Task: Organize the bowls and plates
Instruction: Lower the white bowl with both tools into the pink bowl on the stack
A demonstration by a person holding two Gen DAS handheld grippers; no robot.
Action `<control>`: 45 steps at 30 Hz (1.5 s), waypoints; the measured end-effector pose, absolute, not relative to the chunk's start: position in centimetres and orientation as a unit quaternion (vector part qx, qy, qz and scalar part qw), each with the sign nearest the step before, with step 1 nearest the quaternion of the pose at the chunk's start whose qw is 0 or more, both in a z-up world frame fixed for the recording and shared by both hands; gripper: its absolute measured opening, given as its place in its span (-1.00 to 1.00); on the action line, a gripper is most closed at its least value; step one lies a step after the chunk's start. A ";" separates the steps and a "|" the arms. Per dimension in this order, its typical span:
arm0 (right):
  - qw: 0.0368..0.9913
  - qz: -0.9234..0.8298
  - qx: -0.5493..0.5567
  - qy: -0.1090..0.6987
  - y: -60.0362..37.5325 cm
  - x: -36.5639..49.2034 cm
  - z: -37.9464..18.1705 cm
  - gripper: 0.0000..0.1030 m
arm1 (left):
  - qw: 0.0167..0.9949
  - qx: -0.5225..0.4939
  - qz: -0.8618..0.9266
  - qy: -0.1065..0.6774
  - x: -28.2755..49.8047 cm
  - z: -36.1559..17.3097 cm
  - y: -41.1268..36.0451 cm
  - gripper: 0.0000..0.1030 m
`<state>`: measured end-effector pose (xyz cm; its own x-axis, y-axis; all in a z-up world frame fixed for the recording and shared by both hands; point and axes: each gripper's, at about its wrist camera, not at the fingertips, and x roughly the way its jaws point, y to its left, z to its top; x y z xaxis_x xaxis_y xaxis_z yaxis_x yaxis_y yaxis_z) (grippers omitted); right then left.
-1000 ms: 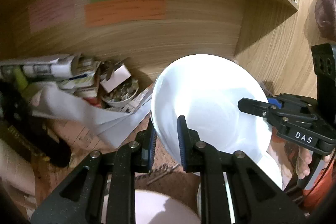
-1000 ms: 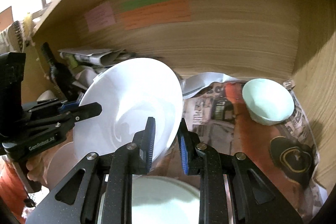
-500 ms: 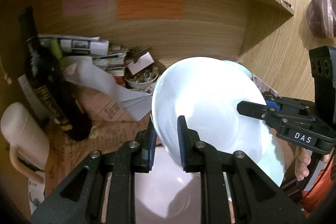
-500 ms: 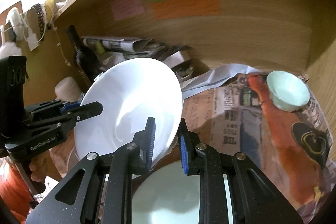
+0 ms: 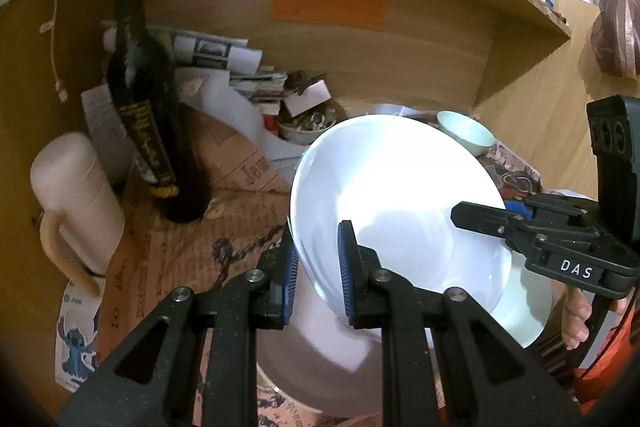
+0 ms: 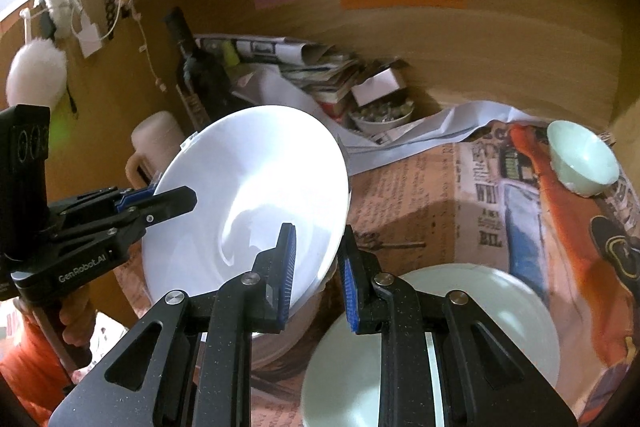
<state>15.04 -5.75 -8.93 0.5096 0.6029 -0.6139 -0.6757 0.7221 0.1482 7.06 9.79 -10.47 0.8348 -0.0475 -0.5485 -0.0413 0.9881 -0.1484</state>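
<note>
A large white plate is held tilted in the air by both grippers. My left gripper is shut on its left rim; it also shows in the right wrist view. My right gripper is shut on the plate's right rim; it also shows in the left wrist view. A pale green plate lies below on the newspaper-covered shelf. Another white dish sits under the held plate. A small pale green bowl stands at the back right corner.
A dark bottle and a cream jug stand at the left. Rolled papers, a small box and a bowl of clutter fill the back. Wooden shelf walls close in behind and at the right.
Both grippers have pulled back from the shelf's rear wall with the plate still held between them, so the bottle, the jug and the lower plates have come into view.
</note>
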 end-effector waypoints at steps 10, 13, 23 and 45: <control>0.853 0.380 -0.066 0.352 -3.7 14.2 -10.8 -0.63 | 0.948 -0.096 0.015 0.304 5.7 -12.5 11.1 -0.64; 0.849 0.381 -0.067 0.360 -3.3 14.1 -11.4 -0.63 | 0.945 -0.102 0.018 0.310 5.6 -13.0 11.3 -0.64; 0.840 0.381 -0.072 0.380 -2.9 14.1 -12.8 -0.63 | 0.939 -0.104 0.022 0.328 5.5 -14.3 11.4 -0.64; 0.842 0.378 -0.112 0.368 -2.3 13.6 -13.2 -0.63 | 0.940 -0.061 0.026 0.336 4.7 -14.6 10.6 -0.64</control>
